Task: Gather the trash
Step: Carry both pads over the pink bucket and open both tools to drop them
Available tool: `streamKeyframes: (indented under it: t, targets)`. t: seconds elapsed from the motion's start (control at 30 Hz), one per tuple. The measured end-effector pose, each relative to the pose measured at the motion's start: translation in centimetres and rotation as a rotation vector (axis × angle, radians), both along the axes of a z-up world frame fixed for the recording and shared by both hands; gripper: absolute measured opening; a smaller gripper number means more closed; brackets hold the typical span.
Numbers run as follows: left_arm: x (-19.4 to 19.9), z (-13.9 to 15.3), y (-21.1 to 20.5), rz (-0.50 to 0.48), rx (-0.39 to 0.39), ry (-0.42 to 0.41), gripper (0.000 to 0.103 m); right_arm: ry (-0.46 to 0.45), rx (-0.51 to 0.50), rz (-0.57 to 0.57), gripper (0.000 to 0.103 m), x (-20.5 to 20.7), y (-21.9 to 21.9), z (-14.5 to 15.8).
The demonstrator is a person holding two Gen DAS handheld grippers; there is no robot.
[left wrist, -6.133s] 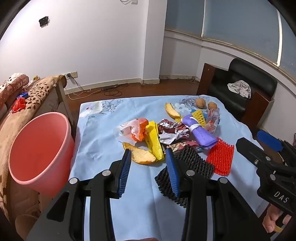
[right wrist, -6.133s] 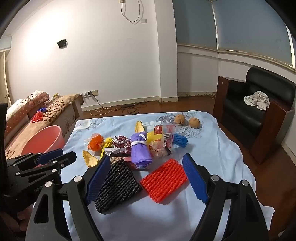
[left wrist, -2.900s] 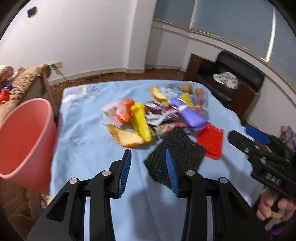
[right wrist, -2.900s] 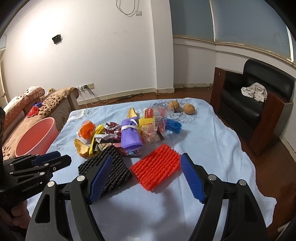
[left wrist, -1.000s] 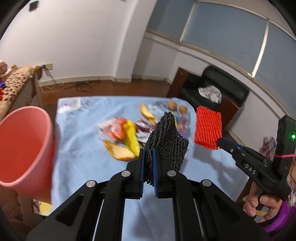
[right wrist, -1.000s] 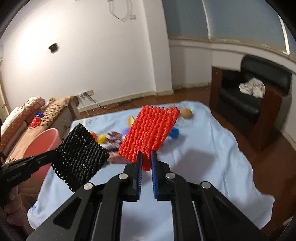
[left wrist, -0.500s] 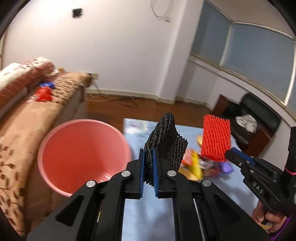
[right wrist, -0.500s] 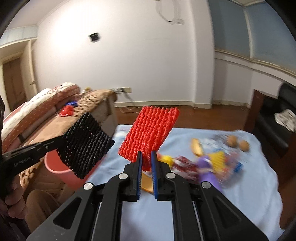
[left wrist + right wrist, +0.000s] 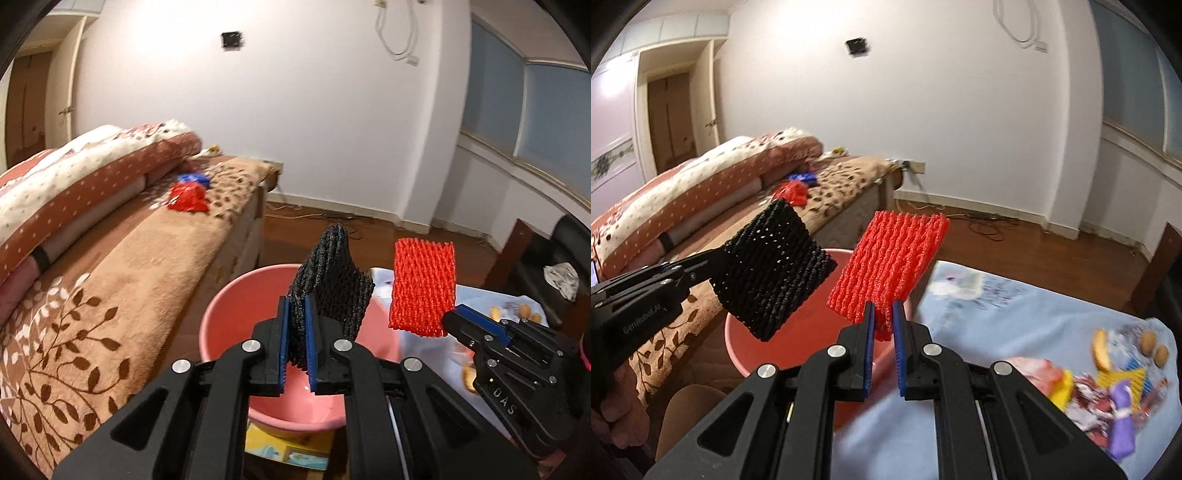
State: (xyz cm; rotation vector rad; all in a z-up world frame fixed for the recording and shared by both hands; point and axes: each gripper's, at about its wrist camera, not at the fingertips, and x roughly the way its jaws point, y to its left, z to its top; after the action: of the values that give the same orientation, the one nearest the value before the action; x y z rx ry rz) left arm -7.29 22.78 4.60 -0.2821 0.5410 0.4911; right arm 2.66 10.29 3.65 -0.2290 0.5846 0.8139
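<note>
Two pieces of trash in hand at once. Left gripper [image 9: 296, 332] is clamped on a black foam net sleeve [image 9: 332, 288], pinched near its lower edge so most of it stands up above the pads. Right gripper [image 9: 884, 341] is clamped the same way on a red foam net sleeve [image 9: 890, 266]. Both sleeves are clear of the table, held in the air.

Pink bucket [image 9: 229, 325] sits on the floor between the brown leaf-patterned sofa [image 9: 110, 295] and the blue-clothed table [image 9: 1015, 314]. From the left wrist view the black sleeve hangs over the bucket mouth; from the right wrist view the red sleeve is over the rim on the table side, not clearly over the middle.

Step in hand, as I read it: carry both to the bucket and drop them.

Doing it well:
- bring each sleeve over the centre of the opening before letting go; foam net is light and likely to drift or catch on the rim
- tip the grippers downward so the sleeves hang below the pads, not above them, else they may topple outward on release
- keep the two grippers apart; they are near each other now
- open fully, since the mesh may snag on the ribbed pads

Plenty left on the table: wrappers, peel, a purple roll [image 9: 1123, 424], two walnuts [image 9: 1154, 347]
</note>
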Motion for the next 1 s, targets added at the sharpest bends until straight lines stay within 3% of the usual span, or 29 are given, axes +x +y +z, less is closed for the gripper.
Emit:
streamKeyframes:
  t: [0.53, 0.6, 0.73, 1.0]
  targets:
    - [0.9, -3.9, 3.6, 0.042, -0.095, 0.072, 0.009, 0.073, -0.095, 0.07, 0.014, 1.2, 5.8, -4.3]
    - [1.0, -4.0, 3.6, 0.043, -0.1, 0.075, 0.013, 0.079, -0.096, 0.075, 0.016, 1.3, 5.9, -4.5]
    - [1.2, -4.0, 3.6, 0.031, -0.102, 0.071, 0.028, 0.083, -0.086, 0.078, 0.03, 1.4, 5.7, -4.5]
    - [1.2, -3.2, 2.7, 0.025, -0.104, 0.056, 0.03, 0.076, -0.056, 0.066, 0.034, 1.3, 4.0, -3.3]
